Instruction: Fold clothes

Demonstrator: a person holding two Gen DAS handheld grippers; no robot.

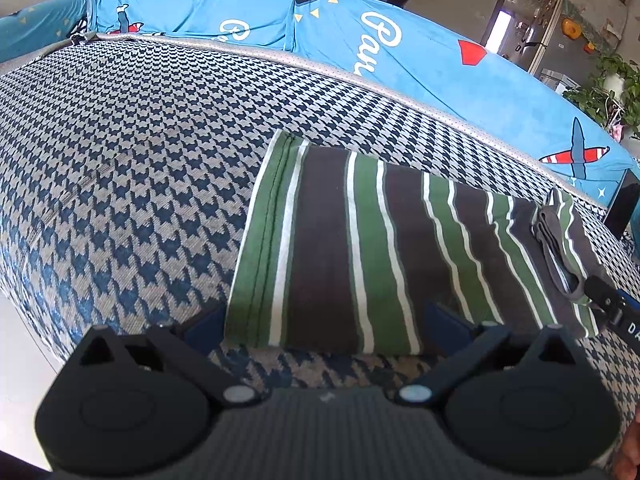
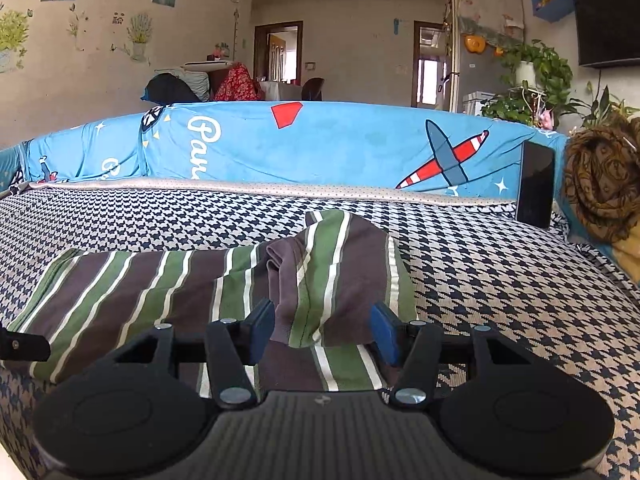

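Item: striped garment (image 1: 360,248), knit cloth in green, dark brown and white bands. It lies on the houndstooth seat cover (image 1: 132,152) of a sofa, already doubled into a long flat rectangle. The end seen left in the left wrist view is smooth and square. The other end carries a raised, rumpled flap (image 2: 332,272) with the dark ribbed collar (image 1: 554,248) showing.

Handling, as judged: light, limp, without stiffness; it should drape and sag wherever unsupported, and the layers may slide on each other if dragged. Not fragile. The woven seat cover probably gives some friction, so lifting looks safer than pulling.

Where to take hold, as judged: pinch through all layers at the near corners of the edge, or at the loose flap, never on a single top layer.

Left gripper (image 1: 324,320): released, jaws wide, straddling the near edge of the cloth; the pads press on nothing.

Right gripper (image 2: 324,334): jaws parted, with the raised flap hanging between them; the pads appear clear of the fabric on both sides.

Surroundings: blue printed cover (image 2: 320,144) on the sofa back; a dark phone (image 2: 536,184) propped against it; a brown patterned scarf (image 2: 604,184) on the arm; potted plants (image 2: 540,76) beyond.
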